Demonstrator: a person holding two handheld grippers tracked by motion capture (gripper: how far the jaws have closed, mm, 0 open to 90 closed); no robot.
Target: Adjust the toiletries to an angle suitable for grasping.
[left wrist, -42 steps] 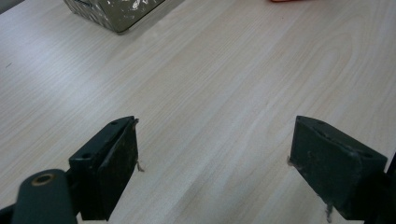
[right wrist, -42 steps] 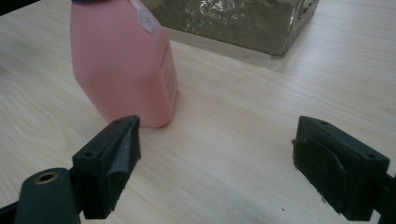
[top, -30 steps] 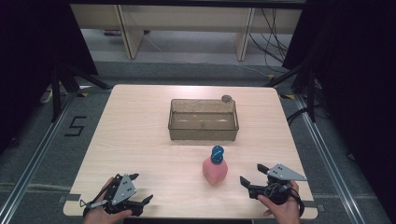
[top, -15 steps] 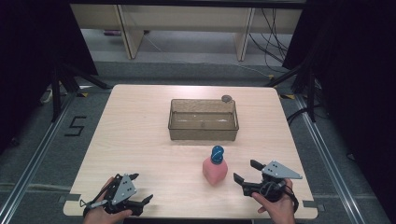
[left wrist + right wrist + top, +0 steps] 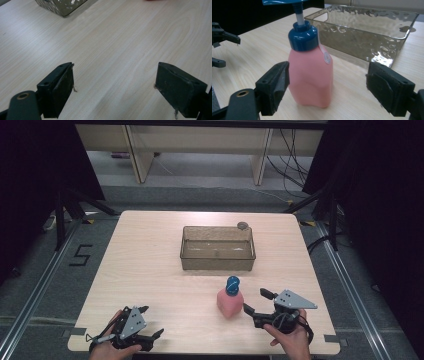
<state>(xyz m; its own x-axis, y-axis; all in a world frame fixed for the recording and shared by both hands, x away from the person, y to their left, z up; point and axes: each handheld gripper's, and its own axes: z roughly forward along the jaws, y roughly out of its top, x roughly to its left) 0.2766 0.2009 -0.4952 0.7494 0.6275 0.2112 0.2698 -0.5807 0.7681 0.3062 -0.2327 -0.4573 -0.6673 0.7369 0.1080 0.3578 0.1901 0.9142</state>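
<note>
While the left tongs [image 5: 152, 321] rest spread apart over bare tabletop [image 5: 150, 270], the right tongs [image 5: 256, 301] sit beside the pink pump bottle [image 5: 230, 301], their jaws apart and just closing a little, not pressing it. It stands upright near the clear tray [image 5: 218, 264].

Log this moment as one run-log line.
right gripper: open, jaws just closing around pink pump bottle, not gripping | left gripper: open, idle | clear tray: behind bottle
</note>
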